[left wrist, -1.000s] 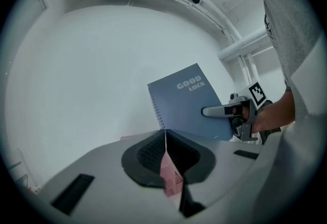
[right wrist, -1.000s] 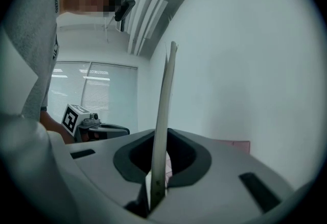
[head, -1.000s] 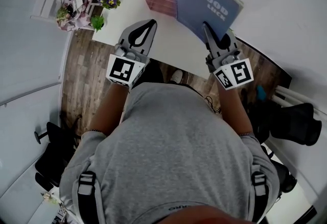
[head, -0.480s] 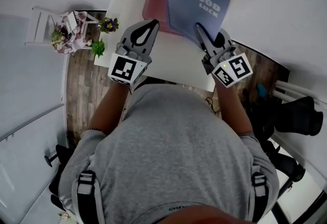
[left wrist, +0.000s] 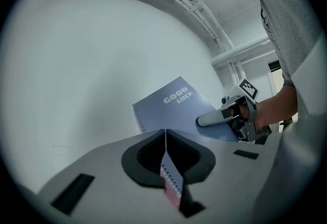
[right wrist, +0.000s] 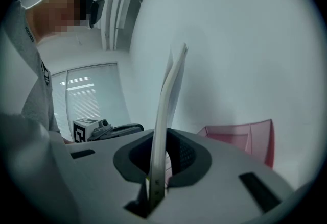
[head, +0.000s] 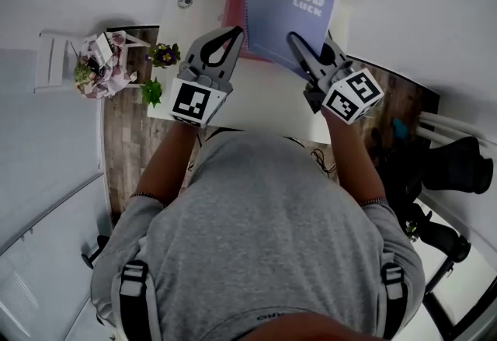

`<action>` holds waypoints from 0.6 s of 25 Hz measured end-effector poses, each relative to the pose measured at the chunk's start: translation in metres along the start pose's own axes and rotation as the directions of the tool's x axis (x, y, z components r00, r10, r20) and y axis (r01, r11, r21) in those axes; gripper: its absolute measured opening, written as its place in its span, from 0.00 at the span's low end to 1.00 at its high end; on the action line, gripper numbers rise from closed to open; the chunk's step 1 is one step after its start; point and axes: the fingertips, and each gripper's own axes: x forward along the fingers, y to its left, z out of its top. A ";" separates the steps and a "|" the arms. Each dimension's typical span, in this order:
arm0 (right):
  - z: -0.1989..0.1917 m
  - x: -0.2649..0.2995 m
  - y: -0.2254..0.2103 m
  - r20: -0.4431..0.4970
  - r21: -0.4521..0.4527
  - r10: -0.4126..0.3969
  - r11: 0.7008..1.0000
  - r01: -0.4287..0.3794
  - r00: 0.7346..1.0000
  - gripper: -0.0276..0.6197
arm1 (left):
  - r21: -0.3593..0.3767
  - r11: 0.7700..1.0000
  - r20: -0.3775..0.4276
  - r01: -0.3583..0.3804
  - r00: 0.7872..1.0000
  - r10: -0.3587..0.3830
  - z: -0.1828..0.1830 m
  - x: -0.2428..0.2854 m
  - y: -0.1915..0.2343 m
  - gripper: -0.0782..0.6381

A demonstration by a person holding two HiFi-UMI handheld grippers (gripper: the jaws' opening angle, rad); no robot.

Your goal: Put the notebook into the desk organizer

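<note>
The blue-grey spiral notebook (head: 291, 5), printed GOOD LUCK, is held up over the far side of the white desk. It covers most of the pink desk organizer (head: 234, 17) behind it. My right gripper (head: 297, 43) is shut on the notebook's near edge. In the right gripper view the notebook (right wrist: 170, 90) stands edge-on between the jaws, and the organizer (right wrist: 245, 136) lies lower right. My left gripper (head: 231, 34) hovers to the notebook's left, shut and empty. The left gripper view shows the notebook (left wrist: 173, 108) and the right gripper (left wrist: 222, 116) beyond the left gripper's closed tips (left wrist: 165, 132).
The white desk (head: 256, 95) has a round grommet (head: 185, 1) at its far left. A small white shelf with potted flowers (head: 101, 67) stands on the wooden floor to the left. A black chair (head: 458, 165) sits to the right.
My right gripper has carried the notebook leftwards and turned it so that it now covers the pink organizer. The left gripper has stayed shut in about the same place.
</note>
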 end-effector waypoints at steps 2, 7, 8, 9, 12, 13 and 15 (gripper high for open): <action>-0.001 0.007 -0.005 -0.003 0.038 -0.001 0.999 0.001 1.000 0.11 | 0.006 1.000 0.003 -0.002 1.000 0.002 -0.005 0.002 0.008 0.15; -0.001 0.028 -0.024 -0.018 0.150 0.005 0.989 -0.002 1.000 0.11 | -0.018 1.000 -0.012 0.013 1.000 -0.013 -0.013 0.018 0.028 0.15; -0.003 0.028 -0.024 -0.019 0.171 0.006 0.985 -0.003 1.000 0.11 | -0.019 1.000 -0.013 0.016 1.000 -0.017 -0.014 0.017 0.027 0.15; -0.004 0.028 -0.024 -0.020 0.190 0.006 0.982 -0.002 1.000 0.11 | -0.022 1.000 -0.012 0.021 1.000 -0.021 -0.013 0.017 0.026 0.15; -0.008 0.033 -0.033 -0.033 0.237 0.003 0.972 0.005 0.999 0.11 | -0.027 0.999 -0.010 0.031 0.999 -0.032 -0.013 0.023 0.029 0.15; -0.009 0.036 -0.036 -0.039 0.249 0.003 0.968 0.007 0.999 0.11 | -0.025 0.999 -0.013 0.033 0.999 -0.033 -0.015 0.026 0.031 0.15; -0.010 0.042 -0.044 -0.043 0.281 0.005 0.960 0.007 0.999 0.11 | -0.015 0.999 -0.022 0.031 0.999 -0.032 -0.021 0.030 0.037 0.15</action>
